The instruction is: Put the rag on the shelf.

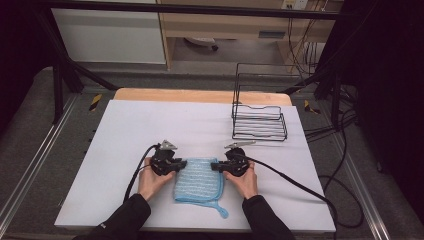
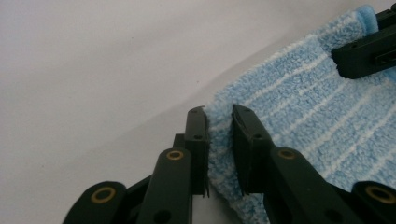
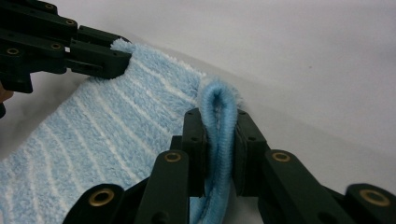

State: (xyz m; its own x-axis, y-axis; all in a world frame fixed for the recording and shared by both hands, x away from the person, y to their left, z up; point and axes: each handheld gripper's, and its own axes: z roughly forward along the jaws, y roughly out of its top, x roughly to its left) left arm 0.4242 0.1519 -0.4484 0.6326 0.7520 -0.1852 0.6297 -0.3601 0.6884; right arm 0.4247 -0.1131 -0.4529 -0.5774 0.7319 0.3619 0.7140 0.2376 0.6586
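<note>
Scene: a person is working at a white worktop point(image 1: 130, 130), a claw in each hand, over a blue striped cloth point(image 1: 199, 181) lying near the front edge, between the two hands.
Left claw point(image 1: 181, 165): it is clenching on the cloth's far left corner; in the left gripper view the pile is bulging between the two black jaws.
Right claw point(image 1: 216, 166): it is pinching the far right corner, where the right gripper view shows the blue bound hem doubled into a loop between the jaws.
Why the grip: holding both far corners at once is keeping that edge taut and level, which looks like preparation for lifting or folding the cloth as one sheet rather than dragging it.
Cloth: most of it is resting flat, and its hanging loop point(image 1: 222, 210) is trailing off the near right corner.
Background: a black wire rack point(image 1: 259, 122) is standing at the far right of the worktop, well apart from the cloth and perhaps waiting to receive it.
</note>
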